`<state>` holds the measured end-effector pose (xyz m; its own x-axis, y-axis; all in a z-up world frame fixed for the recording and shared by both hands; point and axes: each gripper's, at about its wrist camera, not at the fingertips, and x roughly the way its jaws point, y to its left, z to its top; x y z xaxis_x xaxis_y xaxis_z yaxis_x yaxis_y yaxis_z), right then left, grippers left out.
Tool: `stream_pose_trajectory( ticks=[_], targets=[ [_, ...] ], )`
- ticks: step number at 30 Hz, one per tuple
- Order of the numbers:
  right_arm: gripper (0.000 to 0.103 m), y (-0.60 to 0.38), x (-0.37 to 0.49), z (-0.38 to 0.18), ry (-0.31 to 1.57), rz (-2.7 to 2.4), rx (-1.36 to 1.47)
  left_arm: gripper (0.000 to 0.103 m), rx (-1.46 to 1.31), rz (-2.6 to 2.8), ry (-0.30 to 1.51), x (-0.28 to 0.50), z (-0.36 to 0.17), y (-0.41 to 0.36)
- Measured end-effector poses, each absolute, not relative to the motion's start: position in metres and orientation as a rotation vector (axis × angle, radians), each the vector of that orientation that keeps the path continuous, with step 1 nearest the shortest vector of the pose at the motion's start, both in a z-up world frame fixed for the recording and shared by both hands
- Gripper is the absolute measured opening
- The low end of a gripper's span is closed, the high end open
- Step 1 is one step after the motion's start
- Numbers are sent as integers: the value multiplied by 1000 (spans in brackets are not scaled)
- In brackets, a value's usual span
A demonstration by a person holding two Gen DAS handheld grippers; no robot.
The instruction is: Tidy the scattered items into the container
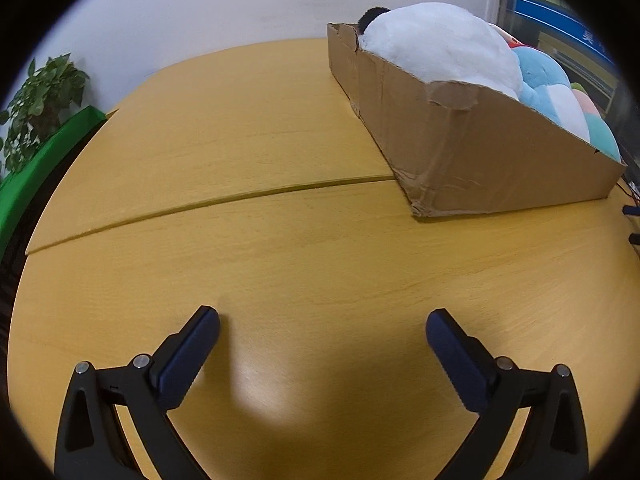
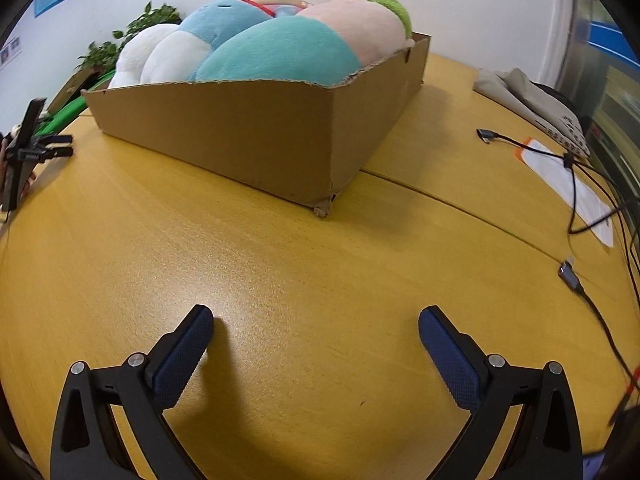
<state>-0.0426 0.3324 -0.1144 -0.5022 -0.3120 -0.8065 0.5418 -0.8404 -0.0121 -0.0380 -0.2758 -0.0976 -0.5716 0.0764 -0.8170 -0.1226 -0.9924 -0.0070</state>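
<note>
A brown cardboard box point(image 1: 472, 148) stands on the wooden table at the upper right of the left wrist view, and in the upper middle of the right wrist view point(image 2: 256, 140). It is filled with plush toys: a white one point(image 1: 444, 46), a blue one point(image 1: 540, 76), a teal one point(image 2: 280, 52) and a pink one with a green end point(image 2: 360, 24). My left gripper point(image 1: 322, 324) is open and empty over bare table, short of the box. My right gripper point(image 2: 316, 322) is open and empty, also short of the box.
The wooden table point(image 1: 240, 140) has a seam across it. Cables with plugs point(image 2: 572, 276), a white sheet point(image 2: 568, 180) and a grey cloth point(image 2: 520, 92) lie at the right. A potted plant point(image 1: 40, 100) and a green edge point(image 1: 44, 160) are far left. The other gripper point(image 2: 24, 148) shows at the left edge.
</note>
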Motion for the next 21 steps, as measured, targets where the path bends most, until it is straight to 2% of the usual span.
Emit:
stream_pose_trajectory(
  ticks=[5,21],
  targets=[
    [103,338,-53,-115,404,-2258,1137,103,-1377,2648,105,-71,-98,-308],
    [103,342,-63,-114,411,-2257,1134,103,-1382,2652,111,-139,-112,-339]
  ],
)
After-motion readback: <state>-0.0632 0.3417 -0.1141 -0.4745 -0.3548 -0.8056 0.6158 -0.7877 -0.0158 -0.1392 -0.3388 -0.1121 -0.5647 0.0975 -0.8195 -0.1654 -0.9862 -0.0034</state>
